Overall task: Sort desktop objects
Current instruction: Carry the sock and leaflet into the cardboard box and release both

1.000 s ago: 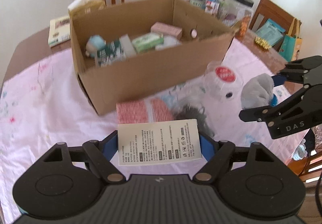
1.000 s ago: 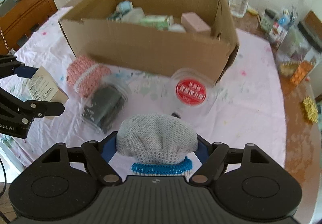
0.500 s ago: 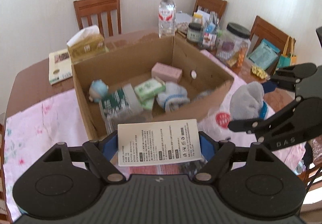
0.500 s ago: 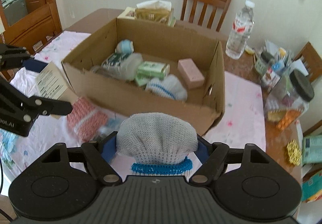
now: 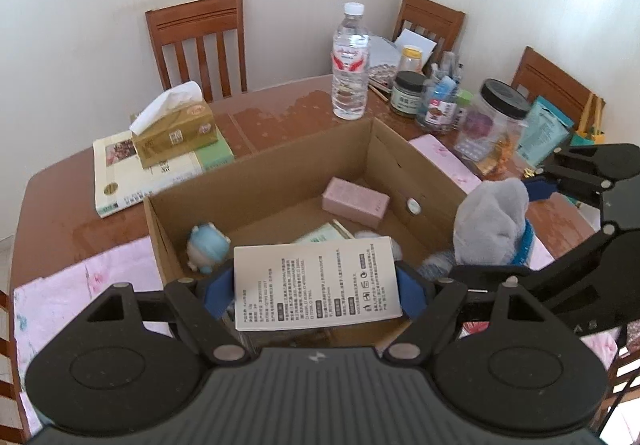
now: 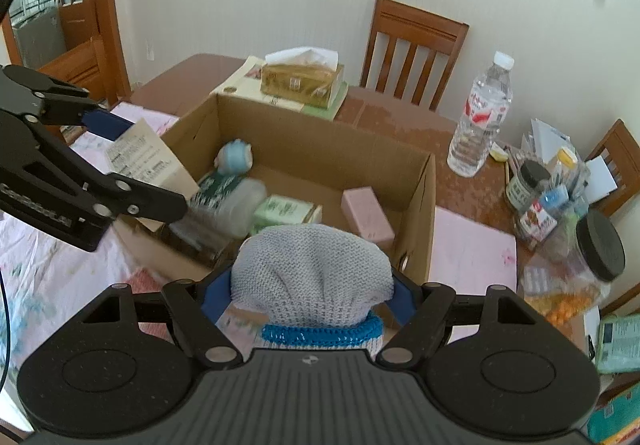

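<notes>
My left gripper (image 5: 316,285) is shut on a white printed carton (image 5: 316,283) and holds it over the near wall of the open cardboard box (image 5: 256,173). My right gripper (image 6: 310,291) is shut on a grey knitted glove with a blue cuff (image 6: 310,273), held over the box's near right corner. The glove (image 5: 490,225) and the right gripper (image 5: 536,229) show at the right of the left wrist view. The carton (image 6: 140,157) and the left gripper (image 6: 132,161) show at the left of the right wrist view. The box (image 6: 304,141) holds a pink carton (image 5: 355,202), a blue figure (image 5: 208,247) and a green pack (image 6: 284,211).
A tissue box (image 5: 174,129) on books, a water bottle (image 5: 350,63) and jars (image 5: 496,121) stand behind the box on the brown table (image 5: 60,197). Wooden chairs (image 5: 198,41) ring the table. A pink cloth (image 5: 72,297) covers the near part.
Both grippers have risen from table height and moved forward with their loads, from in front of the box to above its near edge. The box interior has come into view.
</notes>
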Demonstrator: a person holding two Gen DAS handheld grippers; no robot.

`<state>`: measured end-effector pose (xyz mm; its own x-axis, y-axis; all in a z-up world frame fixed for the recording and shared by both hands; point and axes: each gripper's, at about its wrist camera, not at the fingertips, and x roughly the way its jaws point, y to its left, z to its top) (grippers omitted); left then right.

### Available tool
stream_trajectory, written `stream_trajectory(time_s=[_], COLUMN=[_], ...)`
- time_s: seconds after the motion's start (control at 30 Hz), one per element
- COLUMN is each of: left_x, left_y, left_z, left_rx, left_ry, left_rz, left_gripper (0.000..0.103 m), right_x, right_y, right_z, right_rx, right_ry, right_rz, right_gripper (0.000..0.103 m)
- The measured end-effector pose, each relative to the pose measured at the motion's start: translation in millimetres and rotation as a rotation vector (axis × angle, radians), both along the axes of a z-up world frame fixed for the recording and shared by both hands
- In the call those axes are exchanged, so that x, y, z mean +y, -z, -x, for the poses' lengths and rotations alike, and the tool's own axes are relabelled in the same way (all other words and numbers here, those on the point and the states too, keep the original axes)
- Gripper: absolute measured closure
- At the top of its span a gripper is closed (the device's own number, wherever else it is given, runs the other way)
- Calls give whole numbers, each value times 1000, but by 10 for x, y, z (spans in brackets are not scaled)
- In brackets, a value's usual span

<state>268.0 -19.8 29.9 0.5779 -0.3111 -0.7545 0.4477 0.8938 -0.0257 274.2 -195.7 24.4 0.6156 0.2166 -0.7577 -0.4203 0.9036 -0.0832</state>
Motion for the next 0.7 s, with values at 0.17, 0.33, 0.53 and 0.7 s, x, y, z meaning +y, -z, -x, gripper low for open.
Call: stream_trajectory(time_s=[0.17,0.33,0.53,0.7], left_x=[-20,-28,-57,-87], left_y=[-52,-78,-30,38], left_z=[-288,-499,-748,-939], left_rx=[-2,2,24,38], left_ry=[-20,-42,-60,-77], left_rz=[-4,-11,-19,-25], left_gripper=[22,22,22,22], right_x=[13,24,55,95], right_y=[-50,-71,-107,-77], right_z=[-265,-521,-715,-855], right_rx=[-11,-5,-21,-16], right_ry=[-14,-11,-15,-22], right_rz=[-3,-14,-30,-31], right_gripper=[22,22,22,22])
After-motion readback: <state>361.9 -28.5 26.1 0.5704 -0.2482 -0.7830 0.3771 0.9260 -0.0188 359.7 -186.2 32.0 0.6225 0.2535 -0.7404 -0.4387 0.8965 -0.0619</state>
